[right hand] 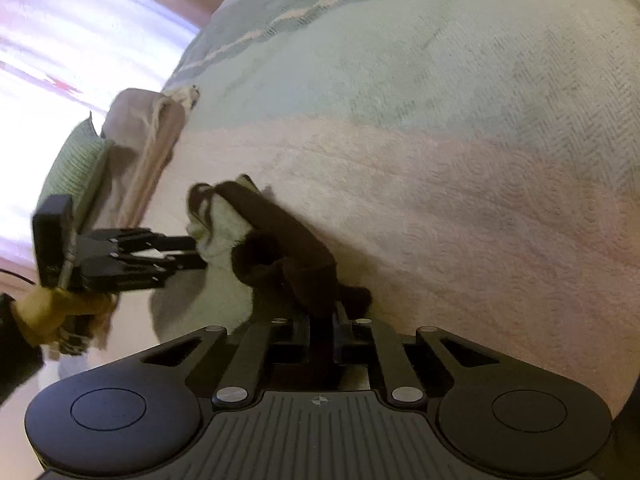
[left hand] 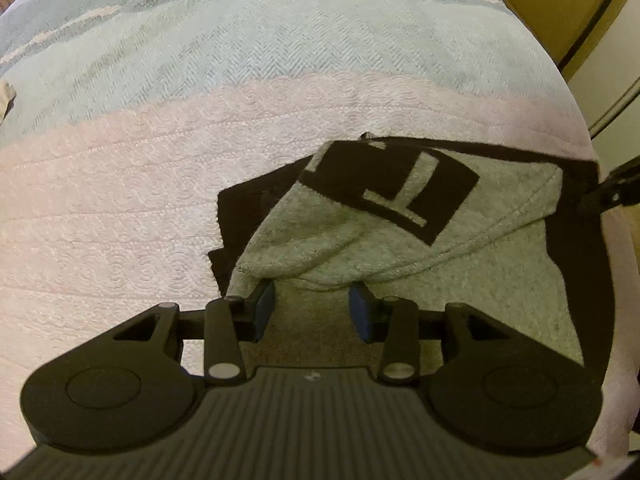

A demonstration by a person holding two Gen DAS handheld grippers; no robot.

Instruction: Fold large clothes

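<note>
Pretty sure we're looking at a bedroom in somebody's home here. The whole work surface is a bed [left hand: 120,208], covered with a pale pink textured bedspread [right hand: 440,208] and, further up, a light green herringbone blanket [left hand: 280,52] with white stripes across it. In the right wrist view we can see a bright window with sheer curtains [right hand: 72,40] off to the side, plus a green ribbed cushion [right hand: 76,160] leaning by the edge of the bed. Yellowish walls and what looks like a door frame [left hand: 568,20] show past the far corner. We'd call it domestic, no lab or workshop gear around.
</note>
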